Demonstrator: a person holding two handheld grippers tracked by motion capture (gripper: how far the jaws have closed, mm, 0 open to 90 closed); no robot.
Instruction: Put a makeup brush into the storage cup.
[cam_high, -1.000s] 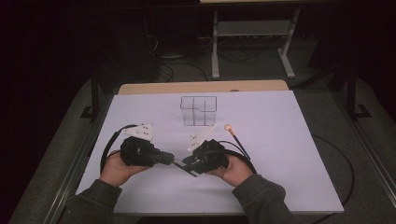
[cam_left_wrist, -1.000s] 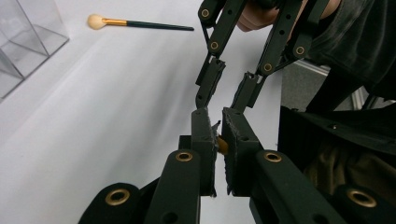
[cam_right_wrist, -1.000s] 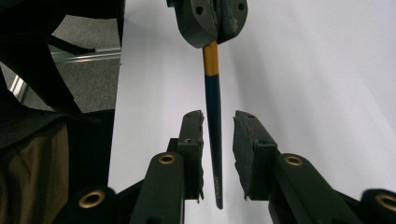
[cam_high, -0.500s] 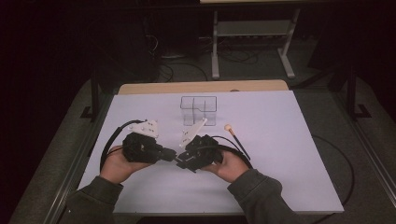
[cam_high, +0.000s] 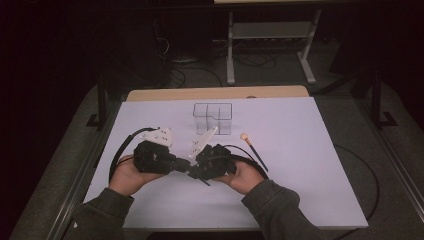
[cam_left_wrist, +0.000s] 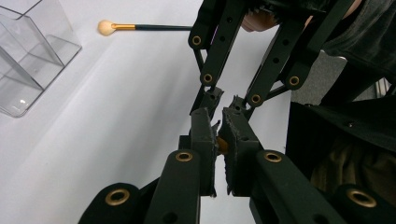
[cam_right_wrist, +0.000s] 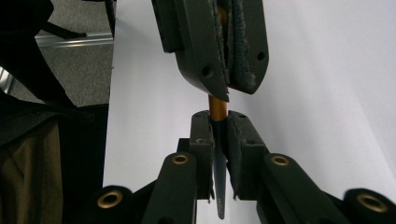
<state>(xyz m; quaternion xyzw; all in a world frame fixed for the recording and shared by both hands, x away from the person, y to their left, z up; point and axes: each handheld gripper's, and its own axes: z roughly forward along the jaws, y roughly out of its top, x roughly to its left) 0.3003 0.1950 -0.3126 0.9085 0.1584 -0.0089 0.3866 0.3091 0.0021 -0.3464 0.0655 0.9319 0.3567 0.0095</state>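
Note:
Near the table's front middle my two grippers meet tip to tip. My left gripper (cam_high: 186, 165) (cam_left_wrist: 218, 126) is shut on the gold ferrule (cam_left_wrist: 222, 145) of a thin brush. Facing it, my right gripper (cam_high: 193, 173) (cam_right_wrist: 218, 119) has just been closing and is shut on the same brush's dark handle (cam_right_wrist: 219, 186), just below the gold ferrule (cam_right_wrist: 216, 107). The left gripper's pads (cam_right_wrist: 243, 46) hang right above my right jaws. The brush head is hidden between the left pads.
A clear divided box (cam_high: 213, 118) (cam_left_wrist: 28, 56) stands behind the grippers at the table's middle. A second brush (cam_high: 252, 147) (cam_left_wrist: 140, 27) with a pale round tip lies to the right of the box. Cables loop around both hands on the white tabletop (cam_high: 310, 165).
The right gripper has edged a little left toward the left one, so the tips now meet. The left hand has stayed in place.

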